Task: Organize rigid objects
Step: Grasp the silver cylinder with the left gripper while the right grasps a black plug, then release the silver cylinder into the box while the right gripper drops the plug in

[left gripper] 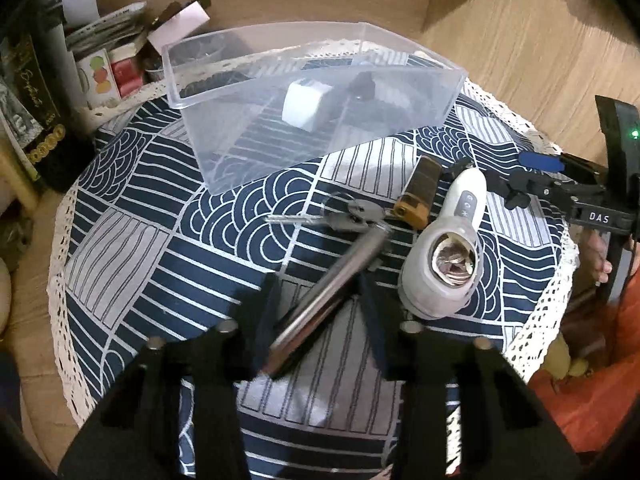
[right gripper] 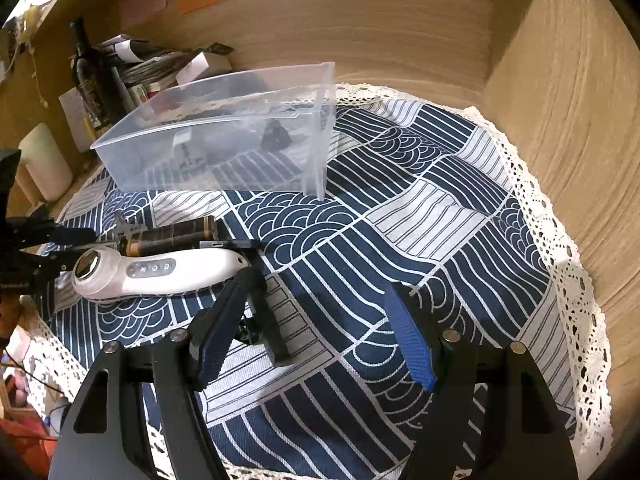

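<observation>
A clear plastic bin stands at the back of the table with a white cube and a small black piece inside. My left gripper straddles a silver metal cylinder that lies on the cloth; whether the pads touch it is unclear. Beside it lie keys, a brown lighter and a white handheld device. My right gripper is open and empty over the cloth, with a black flat object by its left finger.
The round table has a blue and white patterned cloth with a lace edge. Books, boxes and a dark bottle crowd the back left. A wooden wall stands behind. The right gripper shows at the right in the left wrist view.
</observation>
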